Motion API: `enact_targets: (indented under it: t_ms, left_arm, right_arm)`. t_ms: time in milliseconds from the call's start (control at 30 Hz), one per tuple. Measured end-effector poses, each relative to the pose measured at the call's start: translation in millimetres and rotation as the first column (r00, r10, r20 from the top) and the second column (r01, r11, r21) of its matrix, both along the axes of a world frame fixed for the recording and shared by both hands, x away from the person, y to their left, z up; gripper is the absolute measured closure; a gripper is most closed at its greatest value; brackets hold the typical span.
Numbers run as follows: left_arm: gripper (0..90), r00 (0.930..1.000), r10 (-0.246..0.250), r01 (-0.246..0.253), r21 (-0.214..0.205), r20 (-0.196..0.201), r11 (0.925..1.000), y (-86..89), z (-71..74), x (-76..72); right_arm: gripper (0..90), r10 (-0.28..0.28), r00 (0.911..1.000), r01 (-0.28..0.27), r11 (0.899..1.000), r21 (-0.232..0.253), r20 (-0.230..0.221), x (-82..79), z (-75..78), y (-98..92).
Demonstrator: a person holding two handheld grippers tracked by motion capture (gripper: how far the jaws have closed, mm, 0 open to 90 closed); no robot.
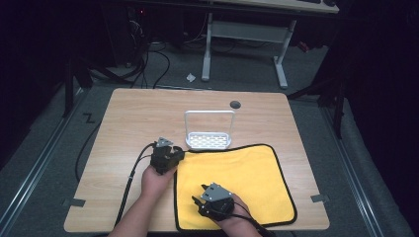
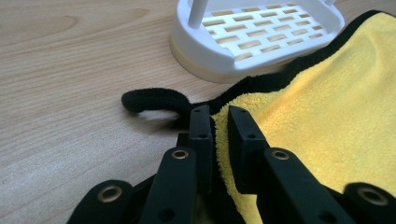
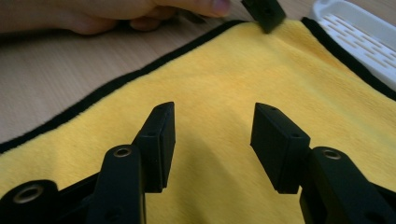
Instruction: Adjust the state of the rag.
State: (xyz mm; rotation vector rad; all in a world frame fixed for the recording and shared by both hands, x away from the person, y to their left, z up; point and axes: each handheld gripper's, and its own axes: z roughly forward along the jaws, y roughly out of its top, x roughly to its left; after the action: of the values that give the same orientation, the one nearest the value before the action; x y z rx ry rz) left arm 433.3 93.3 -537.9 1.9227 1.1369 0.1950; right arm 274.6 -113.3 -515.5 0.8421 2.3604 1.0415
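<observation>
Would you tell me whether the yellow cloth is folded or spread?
Spread: the cloth lies flat on the table, one corner pinched by the left gripper.

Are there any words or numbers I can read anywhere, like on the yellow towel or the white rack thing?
None can be read.
Yellow cloth with black edging: plain, no label showing.
White plastic slotted rack: only slots, no print.
Black grippers, left and right: no markings visible.
Dark Z-shaped mark on the floor: perhaps tape, not clearly a letter.
</observation>
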Motion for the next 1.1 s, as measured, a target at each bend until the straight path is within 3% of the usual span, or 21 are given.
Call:
enact_targets:
  t_ms: [333,400,500,633,900,933,1100]
  left_arm:
    - [79.5,0.9998,0.016,-0.016,-0.033,-0.015,0.9993,3.6,-0.6,1.6]
    - [79.4,0.9996,0.020,-0.020,-0.039,-0.018,0.9990,4.3,-0.7,1.6]
    - [79.3,0.9995,0.023,-0.025,-0.051,-0.023,0.9984,5.3,-1.1,1.5]
    - [79.1,0.9993,0.027,-0.028,-0.053,-0.027,0.9982,5.7,-1.1,1.5]
    - [78.6,0.9992,0.027,-0.029,-0.057,-0.030,0.9979,6.2,-1.3,1.6]
    - [78.6,0.9992,0.026,-0.028,-0.057,-0.031,0.9980,6.3,-1.3,1.6]
    - [78.3,0.9992,0.025,-0.026,-0.059,-0.031,0.9979,6.5,-1.4,1.6]
  right_arm:
    - [50.1,0.118,0.9925,-0.117,0.993,0.018,-0.033,-12.2,1.7,32.9]
    - [49.9,0.142,0.9890,-0.141,0.990,0.023,-0.040,-14.7,2.2,37.6]
    - [49.8,0.177,0.9806,-0.173,0.983,0.057,-0.084,-17.7,2.2,43.9]
    - [49.3,0.215,0.9718,-0.212,0.976,0.037,-0.097,-21.3,-3.2,51.8]
    - [51.9,0.208,0.9704,-0.213,0.977,-0.028,-0.122,-23.7,-14.4,54.7]
    - [53.2,0.210,0.9699,-0.214,0.977,-0.013,-0.122,-23.0,-15.6,53.2]
    - [69.3,0.185,0.9761,-0.188,0.982,-0.016,-0.115,-22.6,-15.3,49.0]
